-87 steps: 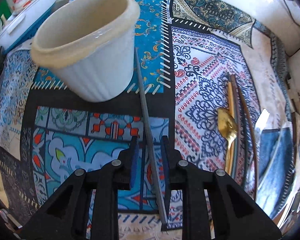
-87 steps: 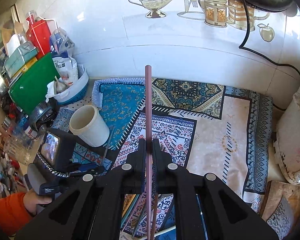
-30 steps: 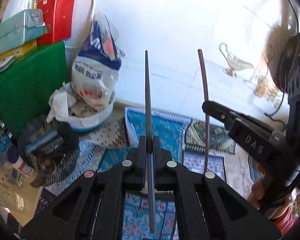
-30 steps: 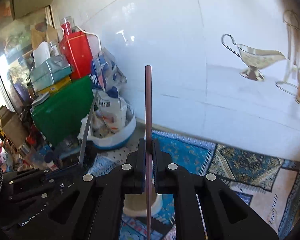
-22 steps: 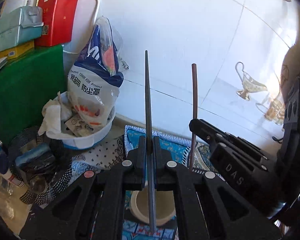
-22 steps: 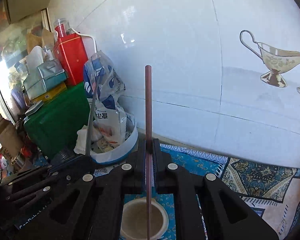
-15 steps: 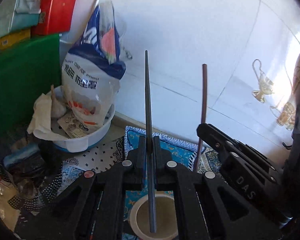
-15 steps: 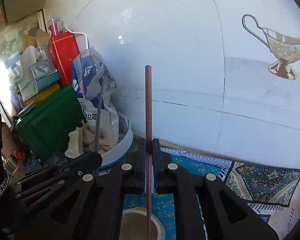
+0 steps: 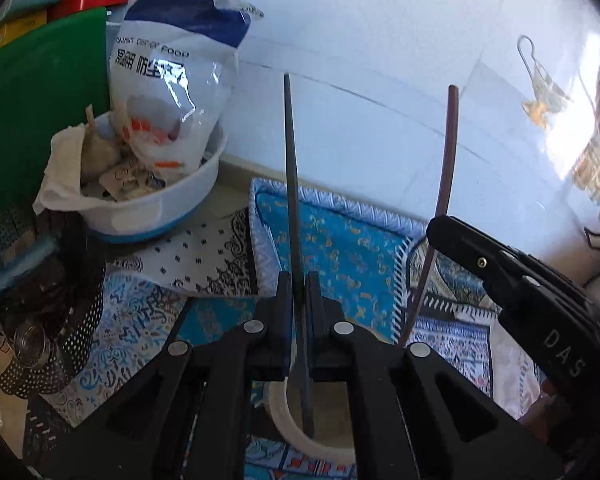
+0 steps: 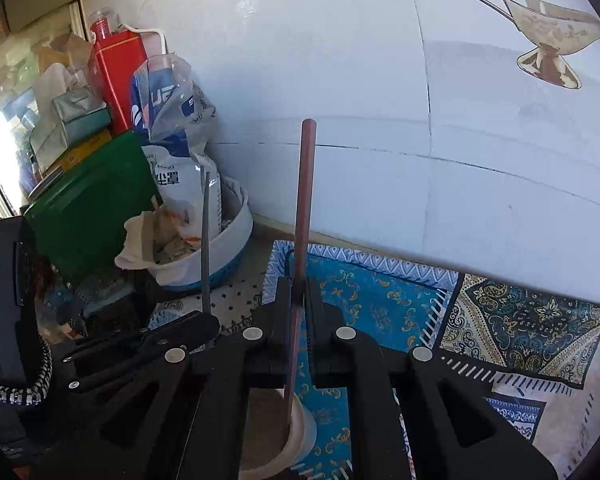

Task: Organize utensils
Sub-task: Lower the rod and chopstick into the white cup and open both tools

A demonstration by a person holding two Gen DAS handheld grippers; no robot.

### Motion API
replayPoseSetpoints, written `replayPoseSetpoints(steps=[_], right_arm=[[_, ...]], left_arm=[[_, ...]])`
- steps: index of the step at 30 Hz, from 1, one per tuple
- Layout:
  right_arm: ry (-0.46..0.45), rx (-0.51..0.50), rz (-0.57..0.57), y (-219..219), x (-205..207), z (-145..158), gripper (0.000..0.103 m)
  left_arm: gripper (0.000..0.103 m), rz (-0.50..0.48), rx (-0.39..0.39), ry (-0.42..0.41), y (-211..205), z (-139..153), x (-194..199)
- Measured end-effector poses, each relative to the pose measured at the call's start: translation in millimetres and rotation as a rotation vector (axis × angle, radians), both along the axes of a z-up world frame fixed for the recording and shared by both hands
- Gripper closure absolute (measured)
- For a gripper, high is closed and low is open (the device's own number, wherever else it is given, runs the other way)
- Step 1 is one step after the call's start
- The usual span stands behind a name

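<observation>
My left gripper (image 9: 298,292) is shut on a thin grey chopstick (image 9: 291,168) that stands upright, its lower end over the mouth of the cream cup (image 9: 296,436) below. My right gripper (image 10: 298,292) is shut on a brown chopstick (image 10: 303,200), also upright, with its lower tip inside the cream cup (image 10: 296,432). In the left wrist view the right gripper (image 9: 436,226) shows at the right with the brown chopstick (image 9: 446,152). In the right wrist view the left gripper (image 10: 210,322) sits at the left with the grey chopstick (image 10: 206,240).
A white and blue bowl (image 9: 156,216) full of packets, with a plastic bag (image 9: 172,64), stands at the back left against the tiled wall. A green box (image 10: 84,200) and a red carton (image 10: 118,76) are further left. Patterned cloths (image 10: 380,292) cover the counter.
Both grippers have come down over the cup with their chopsticks held upright. The cup's rim now sits closer beneath the jaws and the chopstick ends reach its mouth.
</observation>
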State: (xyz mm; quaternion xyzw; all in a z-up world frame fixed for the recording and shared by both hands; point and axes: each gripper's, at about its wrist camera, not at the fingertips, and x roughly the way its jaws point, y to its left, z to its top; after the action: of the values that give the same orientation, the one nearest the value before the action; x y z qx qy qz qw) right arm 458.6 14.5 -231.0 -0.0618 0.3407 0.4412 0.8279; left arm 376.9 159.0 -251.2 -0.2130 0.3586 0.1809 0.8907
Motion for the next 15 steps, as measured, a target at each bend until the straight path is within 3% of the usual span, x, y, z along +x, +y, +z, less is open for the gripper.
replayPoseSetpoints(steps=[10,15], right_arm=[[-0.004,-0.110,0.021,-9,-29,10,0.097],[0.016,-0.112,0.004,-18,-41,24,0.097]], left_arm=[[0.100,-0.093,-0.015,0.070,-15,9,-18],[0.100,-0.131,0.023,0.074,-25,31,-37]])
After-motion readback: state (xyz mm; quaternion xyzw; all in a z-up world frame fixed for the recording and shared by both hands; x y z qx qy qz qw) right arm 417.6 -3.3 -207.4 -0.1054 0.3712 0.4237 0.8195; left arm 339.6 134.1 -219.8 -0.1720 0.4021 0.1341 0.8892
